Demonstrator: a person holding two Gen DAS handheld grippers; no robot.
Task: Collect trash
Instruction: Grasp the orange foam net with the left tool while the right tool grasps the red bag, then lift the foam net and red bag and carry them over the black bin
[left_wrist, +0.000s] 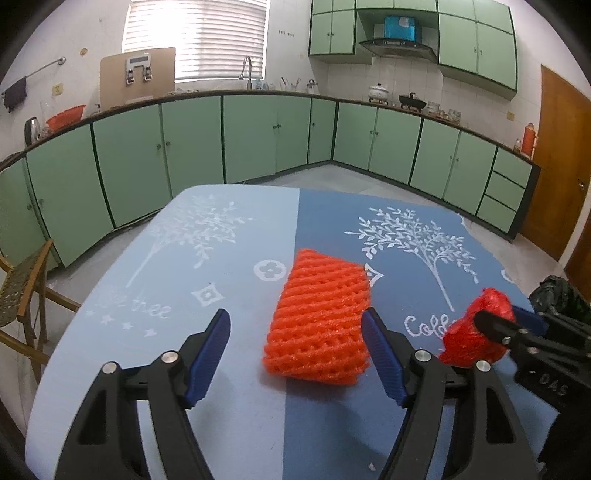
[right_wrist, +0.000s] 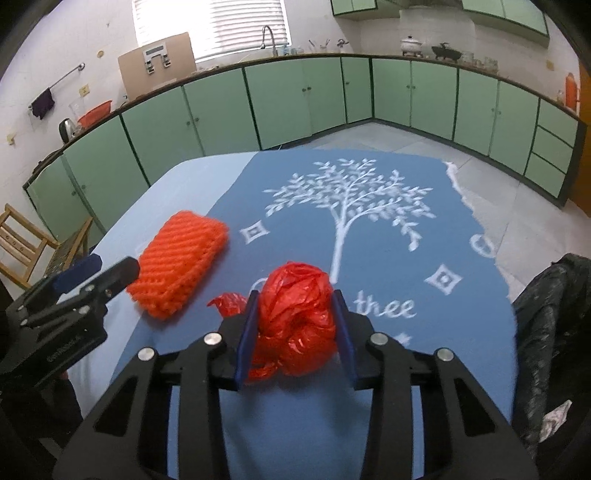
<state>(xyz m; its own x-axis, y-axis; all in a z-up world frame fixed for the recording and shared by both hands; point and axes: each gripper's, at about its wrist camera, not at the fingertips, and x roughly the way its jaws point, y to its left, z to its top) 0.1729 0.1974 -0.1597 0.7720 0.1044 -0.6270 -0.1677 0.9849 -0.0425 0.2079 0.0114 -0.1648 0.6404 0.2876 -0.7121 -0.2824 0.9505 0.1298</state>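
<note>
Right claw (right_wrist: 295, 332) clenched on the crumpled red plastic bag (right_wrist: 295, 325), both blue pads pressed into its sides; lifted clear of the surface (right_wrist: 369, 406) or just resting on it, impossible to tell. Held that way, presumably, for carrying over to the black trash bag (right_wrist: 554, 332) hanging at the right edge of the surface, mouth near the rim. Short path, nothing between.

Left claw (left_wrist: 295, 354) released, jaws spread wide, pointed at the orange foam net (left_wrist: 317, 321) but not touching it; right pad just beside the net's near right corner. Net lying flat near the middle of the surface, across the seam between the pale and the dark blue halves of the cloth. Likely next in line for collection.

Open room all around the net: bare cloth toward the far edge and the left edge. Tightest spot between the two claws, close together near the front right of the surface. Wooden chair (left_wrist: 26, 295) off the left edge, well apart.
</note>
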